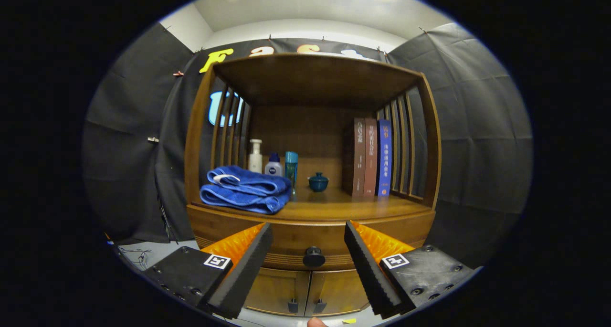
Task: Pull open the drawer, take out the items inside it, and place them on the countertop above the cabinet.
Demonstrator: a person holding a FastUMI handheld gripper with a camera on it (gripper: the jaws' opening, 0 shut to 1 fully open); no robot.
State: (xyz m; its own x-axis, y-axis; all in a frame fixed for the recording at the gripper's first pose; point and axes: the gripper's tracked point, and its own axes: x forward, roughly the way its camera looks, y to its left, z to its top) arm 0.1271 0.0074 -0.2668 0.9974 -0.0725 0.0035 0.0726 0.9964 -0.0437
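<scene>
A wooden cabinet stands ahead of me with its drawer (310,236) shut, a round dark knob (313,257) at the drawer's middle. My gripper (309,234) is open, its two fingers spread either side of the knob and a short way in front of it, touching nothing. Above the drawer lies the wooden countertop (334,207). On it rest a folded blue towel (246,189), three bottles (273,164), a small blue lidded pot (318,182) and three upright books (371,157). The drawer's inside is hidden.
Below the drawer are two small cabinet doors (305,293) with dark handles. Slatted wooden sides and a wooden roof enclose the countertop. Black cloth walls surround the cabinet. A fingertip (316,322) pokes in under the gripper.
</scene>
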